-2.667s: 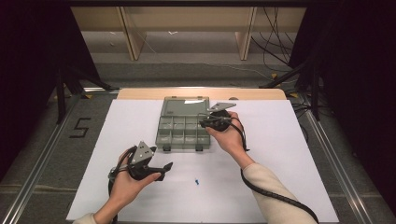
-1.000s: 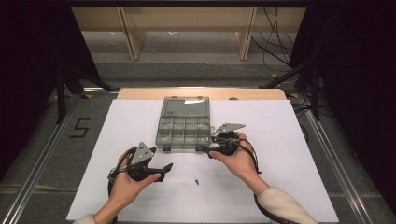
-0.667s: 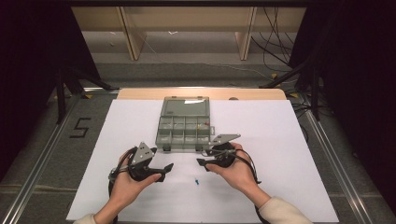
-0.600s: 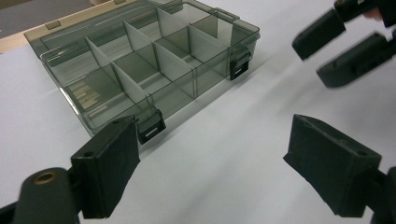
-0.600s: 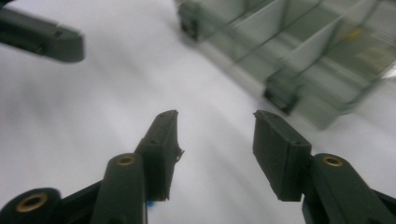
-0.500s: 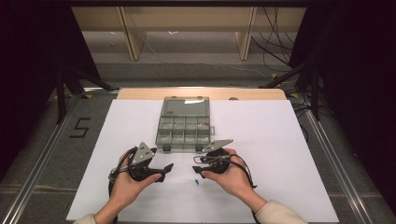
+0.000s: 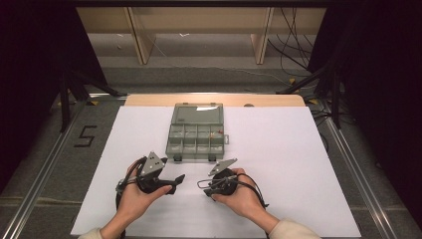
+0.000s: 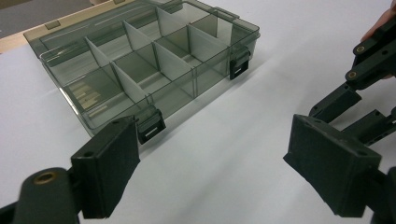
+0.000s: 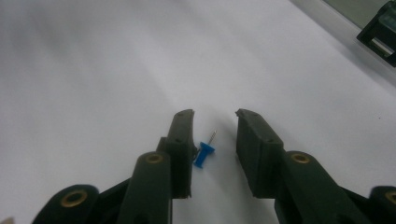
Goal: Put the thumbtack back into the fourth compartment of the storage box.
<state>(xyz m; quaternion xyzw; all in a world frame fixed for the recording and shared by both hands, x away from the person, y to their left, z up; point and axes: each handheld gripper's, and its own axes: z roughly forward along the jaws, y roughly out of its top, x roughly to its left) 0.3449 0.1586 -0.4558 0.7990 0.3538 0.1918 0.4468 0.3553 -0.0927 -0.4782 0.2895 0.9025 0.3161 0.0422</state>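
- We are at the pick-up step: our right gripper (image 9: 214, 122) straddles the blue pushpin (image 9: 204, 154) at lower centre of its view; the jaws have just been closing but do not yet clamp it.
- Our left gripper (image 8: 224, 163) hangs open, empty, near the compartment box (image 8: 140, 60).
- Next, we judge: close squarely on the pin's head.

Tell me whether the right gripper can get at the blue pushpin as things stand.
Probably yes. The blue pushpin lies on the white table between the right gripper's jaws, which have just been closing with nothing else between them. It lies close against one jaw, not centred, so it may skid.
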